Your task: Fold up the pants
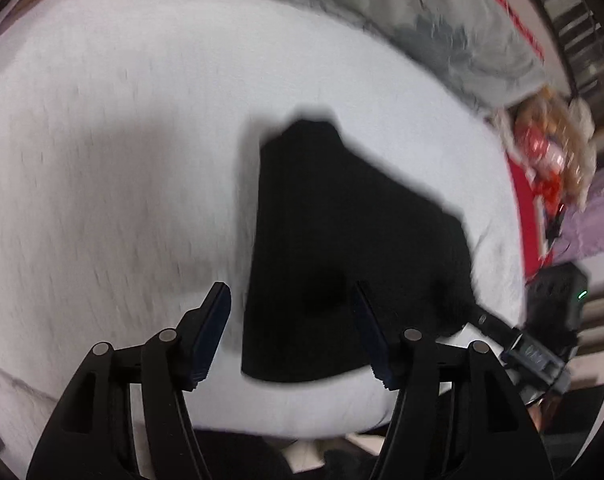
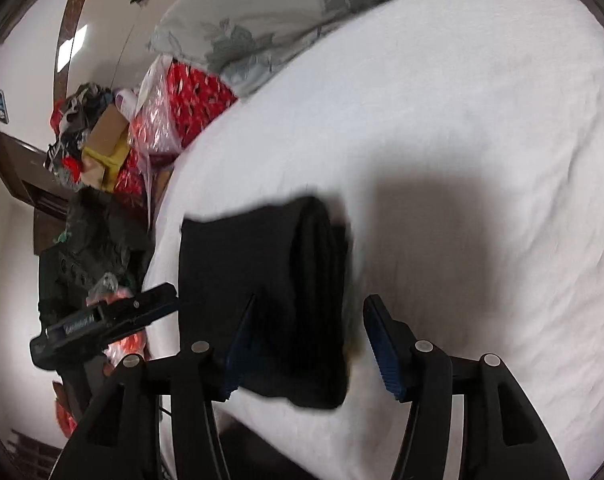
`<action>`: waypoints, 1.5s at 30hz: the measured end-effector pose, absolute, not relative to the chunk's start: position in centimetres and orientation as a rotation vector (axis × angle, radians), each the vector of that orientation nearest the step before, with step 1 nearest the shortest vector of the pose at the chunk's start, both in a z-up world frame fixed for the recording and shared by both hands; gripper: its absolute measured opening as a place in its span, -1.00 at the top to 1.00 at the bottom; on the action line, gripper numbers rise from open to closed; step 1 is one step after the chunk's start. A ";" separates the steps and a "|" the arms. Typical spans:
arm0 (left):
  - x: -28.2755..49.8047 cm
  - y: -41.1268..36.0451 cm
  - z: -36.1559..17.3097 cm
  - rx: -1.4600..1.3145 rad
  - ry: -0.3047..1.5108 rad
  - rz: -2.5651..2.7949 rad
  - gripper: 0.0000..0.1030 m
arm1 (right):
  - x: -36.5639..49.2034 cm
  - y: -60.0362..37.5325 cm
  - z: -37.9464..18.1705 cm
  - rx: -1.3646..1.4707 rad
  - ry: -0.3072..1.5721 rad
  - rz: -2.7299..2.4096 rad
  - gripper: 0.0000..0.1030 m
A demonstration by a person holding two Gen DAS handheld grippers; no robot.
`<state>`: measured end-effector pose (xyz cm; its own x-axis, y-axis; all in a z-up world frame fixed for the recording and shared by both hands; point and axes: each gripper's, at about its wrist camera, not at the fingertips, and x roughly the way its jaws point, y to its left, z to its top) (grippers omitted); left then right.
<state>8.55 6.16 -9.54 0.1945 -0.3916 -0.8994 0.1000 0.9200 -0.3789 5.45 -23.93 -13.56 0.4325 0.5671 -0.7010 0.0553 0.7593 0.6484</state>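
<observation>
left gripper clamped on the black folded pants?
No: the left gripper hangs open above the black folded pants on the white bedsheet.

From my left camera I see the black pants (image 1: 342, 248) lying on the white bed (image 1: 122, 140) as a compact folded bundle, flat and dark enough that no seams or creases read in the blur. The outline is uneven: a straight edge on the left, a narrower blunt corner at the far end, and a stepped edge running out to the right. From my right camera the pants (image 2: 270, 292) look thicker, with a rounded, rolled fold along the right side and a flat layer spreading left. The near end lies close to the mattress edge.
</observation>
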 end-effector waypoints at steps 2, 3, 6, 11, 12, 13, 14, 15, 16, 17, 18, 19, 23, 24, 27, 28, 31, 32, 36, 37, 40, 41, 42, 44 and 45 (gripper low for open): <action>7.4 5.8 -10.4 -0.194 1.324 -0.295 -0.24 | 4.6 -22.9 -13.5 0.612 1.079 0.357 0.33; 7.1 5.6 -10.9 -0.177 1.320 -0.285 -0.25 | 4.0 -22.8 -13.3 0.592 1.061 0.353 0.35; 6.9 5.7 -11.4 -0.217 1.308 -0.278 -0.28 | 2.8 -23.0 -14.1 0.603 1.054 0.330 0.42; 7.0 4.6 -10.7 -0.183 1.300 -0.246 -0.27 | 3.1 -22.7 -15.0 0.567 1.070 0.290 0.31; 6.7 4.5 -10.1 -0.166 1.282 -0.242 -0.27 | 3.2 -22.6 -14.7 0.565 1.074 0.290 0.22; 6.4 4.3 -9.5 -0.137 1.258 -0.234 -0.27 | 3.2 -22.6 -14.4 0.566 1.079 0.290 0.21; 6.1 3.7 -9.0 -0.103 1.231 -0.223 -0.27 | 3.1 -23.0 -13.9 0.582 1.077 0.294 0.19; 6.2 3.7 -8.7 -0.080 1.213 -0.217 -0.27 | 3.1 -23.2 -13.7 0.595 1.075 0.298 0.19; 6.0 3.4 -8.2 -0.053 1.193 -0.216 -0.27 | 3.1 -23.5 -13.4 0.611 1.066 0.297 0.17; 6.0 3.1 -7.8 -0.031 1.177 -0.215 -0.27 | 3.2 -23.9 -12.9 0.629 1.049 0.288 0.14; 6.1 2.9 -7.5 -0.015 1.164 -0.214 -0.27 | 3.3 -24.1 -12.6 0.636 1.042 0.287 0.07; 6.2 2.8 -7.3 -0.006 1.156 -0.215 -0.27 | 3.5 -24.3 -12.2 0.643 1.035 0.282 0.03; 7.0 2.8 -6.8 -0.001 1.140 -0.218 -0.27 | 4.5 -24.7 -11.3 0.647 1.020 0.267 -0.01; 7.3 2.7 -6.7 0.002 1.139 -0.216 -0.27 | 4.8 -24.8 -11.2 0.648 1.019 0.265 -0.05; 7.9 2.9 -6.6 0.012 1.141 -0.214 -0.27 | 5.6 -25.0 -10.9 0.654 1.018 0.255 -0.09; 8.3 2.9 -6.5 0.023 1.141 -0.209 -0.27 | 5.7 -24.9 -10.9 0.656 1.019 0.253 -0.11; 9.6 3.6 -5.9 0.031 1.144 -0.184 -0.27 | 6.6 -24.9 -11.2 0.668 1.032 0.243 -0.17; 10.5 4.2 -5.8 0.001 1.154 -0.178 -0.28 | 6.8 -24.9 -11.3 0.675 1.036 0.239 -0.18; 12.8 6.1 -6.3 -0.155 1.205 -0.174 -0.28 | 7.9 -24.7 -11.8 0.689 1.048 0.233 -0.25; 13.3 6.4 -6.5 -0.190 1.218 -0.182 -0.28 | 8.2 -24.4 -12.0 0.690 1.057 0.236 -0.25; 14.2 5.5 -7.3 -0.190 1.256 -0.200 -0.28 | 9.0 -23.4 -12.6 0.661 1.089 0.244 -0.25; 14.5 4.7 -7.6 -0.154 1.262 -0.200 -0.28 | 9.2 -23.1 -12.6 0.645 1.087 0.244 -0.25; 14.6 4.0 -7.7 -0.117 1.262 -0.199 -0.28 | 9.4 -22.7 -12.6 0.630 1.080 0.249 -0.25; 15.2 2.6 -8.2 -0.029 1.241 -0.161 -0.28 | 9.7 -22.1 -12.4 0.590 1.058 0.256 -0.12; 15.6 2.3 -8.4 -0.013 1.235 -0.146 -0.30 | 9.8 -22.0 -12.3 0.576 1.054 0.255 -0.04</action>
<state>15.56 2.35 -8.37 0.3214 -0.1181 -0.9395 0.1044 0.9906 -0.0889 9.78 -21.95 -12.27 0.4819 0.4632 -0.7438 0.0716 0.8252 0.5603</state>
